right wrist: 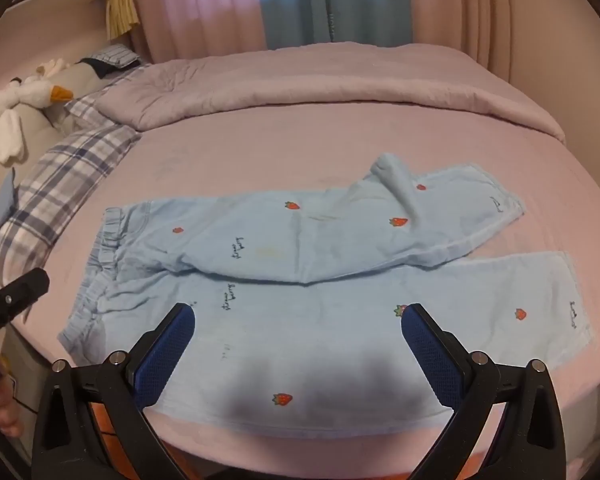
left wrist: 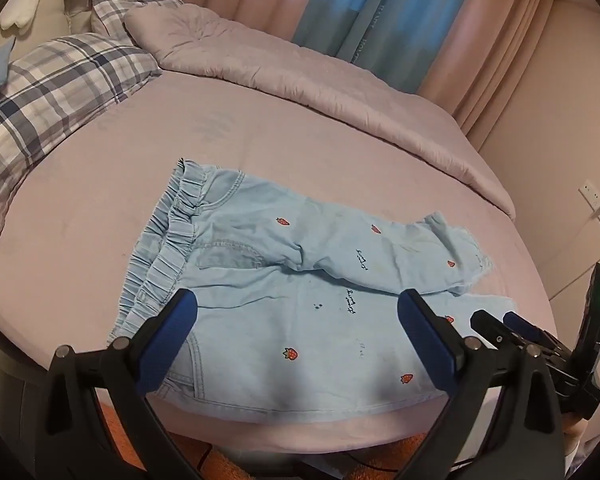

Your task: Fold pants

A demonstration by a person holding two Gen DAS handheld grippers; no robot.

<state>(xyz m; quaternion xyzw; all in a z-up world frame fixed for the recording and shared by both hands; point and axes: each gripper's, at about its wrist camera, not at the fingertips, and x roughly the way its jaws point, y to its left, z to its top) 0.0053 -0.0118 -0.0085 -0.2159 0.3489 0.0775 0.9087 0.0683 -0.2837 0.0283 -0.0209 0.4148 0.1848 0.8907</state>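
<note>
**A:** Start with the claws. Where are they?

**B:** The left gripper (left wrist: 296, 320) is spread wide with nothing between its blue pads; in its own view it hangs over the lower middle of the frame, above the hip of the pants (left wrist: 284, 280). The right gripper (right wrist: 298, 324) is spread just as wide and empty too, poised over the near leg (right wrist: 380, 340) at the bottom centre of its view.

**B:** Neither pad seems to press on the cloth.

**A:** So what would make this step go well?

**B:** I'd judge the fold hasn't begun. The far leg (right wrist: 340, 232) lies crooked, crossing onto the near one, with a raised ridge near its cuff at upper right. Flatten that first, then pinch waistband (left wrist: 168, 236) and cuff on the same edge, so one leg comes over the other squarely. Grip only one layer's edge, or the fabric will bunch.

**A:** And the garment itself?

**B:** Light blue denim, scattered red strawberries and small dark script, elastic gathered waist at left, cuffs to the right. It lies on the pink bed sheet (right wrist: 260, 160), close to the near edge, well apart from the plaid pillow (right wrist: 60, 184) at left.
</note>
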